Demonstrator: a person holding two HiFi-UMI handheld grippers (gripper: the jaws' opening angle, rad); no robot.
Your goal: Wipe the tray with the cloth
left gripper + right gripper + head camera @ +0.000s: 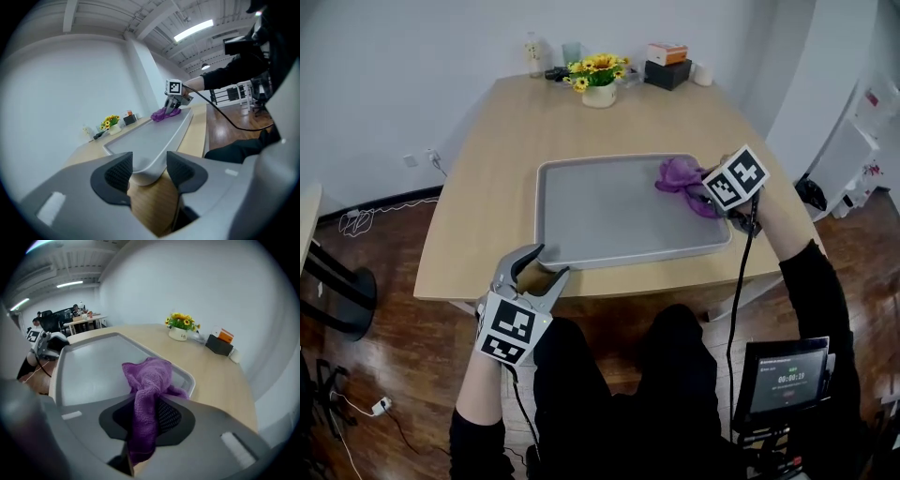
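A grey tray [609, 216] lies on the wooden table [487, 178], its long side toward me. A purple cloth [680, 176] sits bunched at the tray's far right corner. My right gripper [705, 194] is shut on it, and in the right gripper view the cloth [147, 380] hangs out between the pads over the tray [93, 366]. My left gripper [546, 262] is at the near left corner. In the left gripper view its jaws [149, 171] are shut on the rounded corner rim of the tray [154, 136], with both pads against it.
At the table's far edge stand a pot of yellow flowers [598, 80], a bottle [532, 52], a black box with an orange box on top [667, 67] and a white cup [703, 73]. My legs are under the near edge. A small screen [787, 375] hangs at lower right.
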